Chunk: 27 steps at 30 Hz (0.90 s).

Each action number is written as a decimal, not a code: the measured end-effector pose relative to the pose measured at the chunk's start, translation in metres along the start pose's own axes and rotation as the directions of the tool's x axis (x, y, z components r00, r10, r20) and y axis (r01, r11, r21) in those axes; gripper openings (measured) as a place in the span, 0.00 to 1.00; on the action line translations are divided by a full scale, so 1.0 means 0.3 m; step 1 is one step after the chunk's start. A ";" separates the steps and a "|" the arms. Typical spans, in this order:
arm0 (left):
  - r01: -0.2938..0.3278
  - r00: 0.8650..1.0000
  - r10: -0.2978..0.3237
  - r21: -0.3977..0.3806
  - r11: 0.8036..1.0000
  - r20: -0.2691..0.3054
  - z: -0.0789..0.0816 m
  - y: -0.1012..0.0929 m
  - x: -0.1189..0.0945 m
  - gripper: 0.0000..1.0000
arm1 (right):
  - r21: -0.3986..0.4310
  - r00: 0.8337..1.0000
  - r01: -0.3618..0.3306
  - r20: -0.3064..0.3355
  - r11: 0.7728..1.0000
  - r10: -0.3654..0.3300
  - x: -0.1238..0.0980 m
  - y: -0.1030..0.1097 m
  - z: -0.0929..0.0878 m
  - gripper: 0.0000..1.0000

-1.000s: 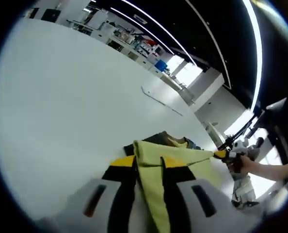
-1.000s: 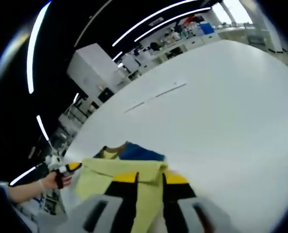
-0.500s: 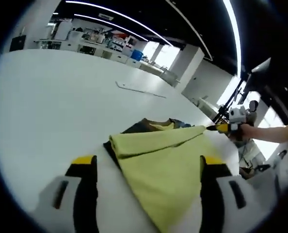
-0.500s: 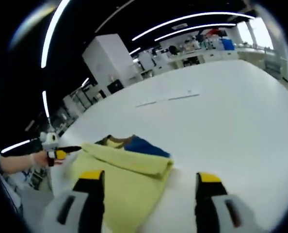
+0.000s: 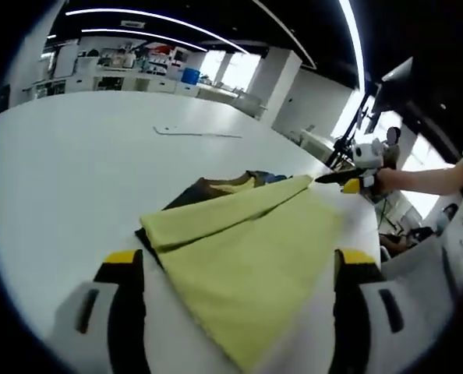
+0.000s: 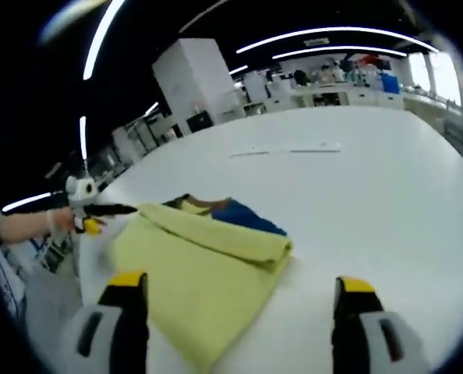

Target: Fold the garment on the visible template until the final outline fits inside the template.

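One folded yellow-green garment lying on the white table, its rolled fold edge running across the middle of the left gripper view, with dark and blue fabric peeking out beyond that edge. Seen again in the right gripper view, fold edge toward the far side, blue and brown cloth showing just behind it.

Left gripper held low over the near part of the garment, jaws spread wide, one on each side of the cloth, gripping nothing; whether the tips touch the fabric cannot be told. Right gripper posed likewise, jaws wide apart and empty, yellow-tipped black pads flanking the near part of the garment.

In the left gripper view, the person's hand reaching in from the right, holding the other gripper level at the far corner of the garment. In the right gripper view, the hand entering from the left with its gripper at the opposite corner; contact with the cloth not clear in either view.

A thin pale strip lying on the table well beyond the garment, also visible in the right gripper view. Lab benches and lit ceiling strips in the background
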<state>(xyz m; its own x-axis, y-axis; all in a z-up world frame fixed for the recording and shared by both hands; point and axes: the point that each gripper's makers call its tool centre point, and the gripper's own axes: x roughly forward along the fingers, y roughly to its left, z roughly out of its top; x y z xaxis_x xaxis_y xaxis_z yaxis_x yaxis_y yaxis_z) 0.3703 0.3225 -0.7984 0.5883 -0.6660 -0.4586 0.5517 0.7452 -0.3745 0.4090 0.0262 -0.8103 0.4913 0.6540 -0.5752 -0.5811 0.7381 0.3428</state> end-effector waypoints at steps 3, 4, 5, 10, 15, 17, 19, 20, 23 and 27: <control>0.019 1.000 -0.019 0.000 1.000 -0.007 -0.005 -0.021 0.003 0.98 | 0.002 1.000 -0.021 0.002 1.000 0.021 0.003 0.024 0.000 1.00; 0.023 1.000 -0.023 -0.003 1.000 -0.011 -0.009 -0.022 0.002 0.98 | 0.000 1.000 -0.029 0.003 1.000 0.029 0.003 0.034 0.000 1.00; 0.030 0.999 -0.030 -0.008 1.000 -0.022 -0.016 -0.030 0.000 0.97 | -0.001 0.999 -0.037 0.000 0.999 0.037 0.005 0.038 0.001 1.00; 0.058 0.997 -0.058 -0.001 0.998 -0.043 -0.037 -0.067 -0.009 0.94 | -0.028 0.998 -0.066 -0.005 0.997 0.066 0.009 0.087 -0.013 1.00; 0.074 0.996 -0.074 0.000 0.997 -0.058 -0.049 -0.073 0.007 0.94 | -0.025 0.994 -0.108 0.022 0.994 0.109 0.020 0.145 0.003 1.00; 0.069 0.994 -0.068 0.009 0.998 -0.080 -0.066 -0.063 0.020 0.94 | -0.025 0.993 -0.115 0.013 0.993 0.115 0.032 0.159 -0.006 1.00; 0.066 0.994 -0.065 0.005 0.998 -0.090 -0.075 -0.066 0.028 0.93 | -0.025 0.993 -0.120 0.010 0.992 0.120 0.041 0.167 -0.014 0.99; 0.066 0.993 -0.065 0.006 0.998 -0.094 -0.077 -0.068 0.030 0.93 | -0.023 0.992 -0.127 0.010 0.992 0.127 0.046 0.173 -0.014 0.98; 0.060 0.993 -0.060 0.000 0.998 -0.099 -0.082 -0.060 0.037 0.92 | -0.012 0.986 -0.163 0.021 0.987 0.163 0.068 0.198 0.001 0.98; 0.045 0.996 -0.046 -0.014 0.999 -0.080 -0.067 -0.041 0.049 0.90 | -0.016 0.987 -0.162 -0.001 0.987 0.162 0.105 0.211 -0.008 0.97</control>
<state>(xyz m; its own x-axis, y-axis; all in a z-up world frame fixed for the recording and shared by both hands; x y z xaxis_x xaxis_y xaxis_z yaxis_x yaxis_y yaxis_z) 0.3603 0.3041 -0.8169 0.5130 -0.6950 -0.5038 0.5693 0.7147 -0.4063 0.3862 0.0930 -0.8084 0.3898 0.7651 -0.5125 -0.6633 0.6194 0.4201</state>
